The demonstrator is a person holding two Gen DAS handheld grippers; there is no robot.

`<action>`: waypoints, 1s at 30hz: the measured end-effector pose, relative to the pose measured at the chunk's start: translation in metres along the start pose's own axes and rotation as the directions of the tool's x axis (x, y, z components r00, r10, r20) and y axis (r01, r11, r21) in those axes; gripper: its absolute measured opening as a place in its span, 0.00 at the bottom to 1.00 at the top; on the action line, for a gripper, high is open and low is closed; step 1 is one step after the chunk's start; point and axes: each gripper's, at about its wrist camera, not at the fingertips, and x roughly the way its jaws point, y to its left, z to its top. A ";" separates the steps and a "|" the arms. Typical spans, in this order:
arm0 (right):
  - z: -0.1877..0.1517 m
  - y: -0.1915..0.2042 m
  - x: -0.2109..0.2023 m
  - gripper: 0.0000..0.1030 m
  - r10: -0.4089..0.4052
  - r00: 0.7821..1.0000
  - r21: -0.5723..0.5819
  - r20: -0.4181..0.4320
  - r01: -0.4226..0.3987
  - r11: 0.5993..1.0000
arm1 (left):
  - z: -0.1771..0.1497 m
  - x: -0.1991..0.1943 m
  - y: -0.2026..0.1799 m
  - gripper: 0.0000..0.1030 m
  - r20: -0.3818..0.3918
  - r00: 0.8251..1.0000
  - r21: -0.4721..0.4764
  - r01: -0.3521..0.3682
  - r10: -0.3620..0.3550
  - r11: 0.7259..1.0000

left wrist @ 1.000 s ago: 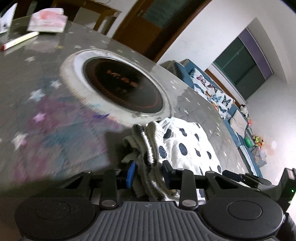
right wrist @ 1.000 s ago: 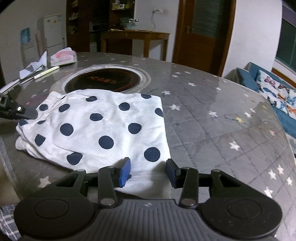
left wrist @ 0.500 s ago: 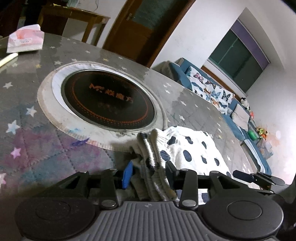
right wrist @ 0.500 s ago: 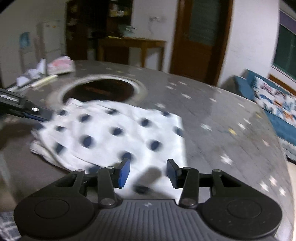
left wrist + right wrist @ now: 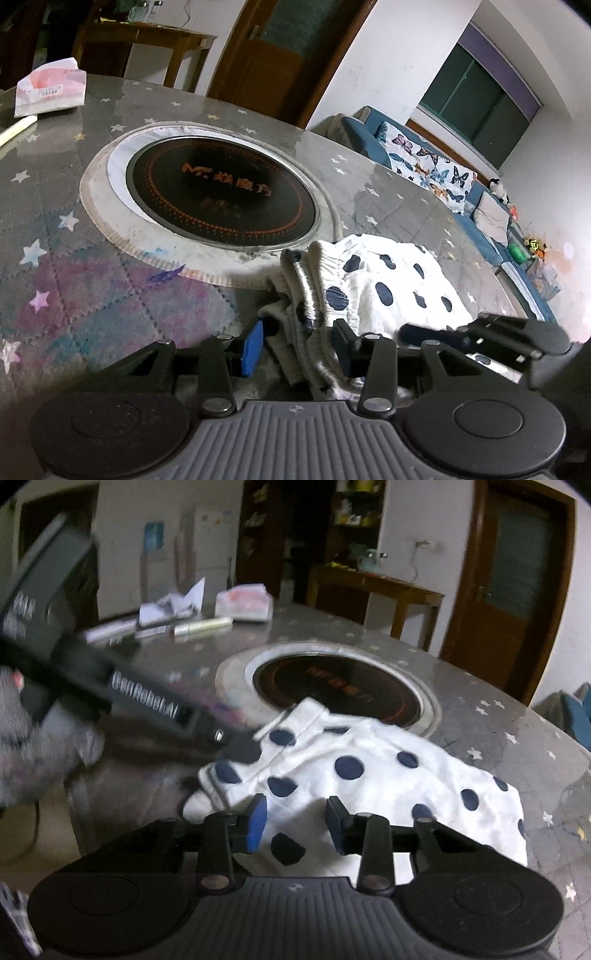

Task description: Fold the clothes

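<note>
Left wrist view. Item: white cotton garment with navy polka dots (image 5: pixel 384 280), folded into a thick pad, lying on the grey star-patterned quilted worktop (image 5: pixel 92 258) just beside the round black inset hotplate (image 5: pixel 221 199). Its ribbed, stacked edge faces the left hand-held gripper (image 5: pixel 297 345) and passes between the blue-padded fingers. The jaws stand at a moderate gap, and the right pad lies against the cloth, while the left pad shows a sliver of clearance. No firm pinch can be confirmed. The garment runs away from this gripper toward the right, its long axis heading toward the sofa side of the room. A pink-and-white tissue pack (image 5: pixel 50 90) lies well apart at the far left.

Right wrist view, blurred. The same garment (image 5: pixel 369 775) lies directly ahead of and partly beneath the right hand-held gripper (image 5: pixel 295 825), whose jaws stand apart and hold nothing, with the pads just over the near hem. The left hand-held gripper (image 5: pixel 236 749) meets the garment's far-left corner. Judgement: the left gripper is the nearer to a grasp, and the bundle already lies folded.
</note>
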 end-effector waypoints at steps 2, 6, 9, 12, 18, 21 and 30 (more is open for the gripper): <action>0.002 0.002 -0.004 0.34 -0.007 1.000 -0.017 0.005 0.007 1.000 | 0.002 -0.001 0.001 0.45 0.001 1.000 -0.003 -0.002 0.002 1.000; 0.008 0.008 -0.022 0.36 0.012 1.000 -0.085 0.013 -0.011 0.996 | 0.007 -0.006 0.001 0.47 0.007 1.000 -0.020 -0.004 0.004 1.000; 0.009 0.020 -0.024 0.42 0.033 0.999 -0.178 -0.011 -0.035 0.983 | 0.009 -0.007 0.001 0.49 0.001 1.000 -0.041 -0.008 0.008 0.999; 0.006 0.034 -0.016 0.44 0.040 0.998 -0.266 -0.047 -0.051 0.963 | 0.009 -0.007 0.001 0.53 -0.014 1.000 -0.082 0.001 -0.002 0.997; -0.005 0.060 0.000 0.52 0.003 0.999 -0.433 -0.050 -0.025 0.901 | 0.007 -0.008 0.005 0.66 -0.032 0.999 -0.177 0.002 -0.007 0.984; -0.010 0.068 0.005 0.47 -0.029 0.999 -0.484 -0.021 0.015 0.875 | 0.004 -0.008 0.011 0.66 -0.039 0.999 -0.240 0.019 -0.029 0.971; 0.000 0.053 -0.007 0.25 0.031 0.999 -0.322 0.024 -0.021 0.946 | -0.004 -0.008 0.025 0.71 -0.047 0.994 -0.422 0.070 -0.098 0.904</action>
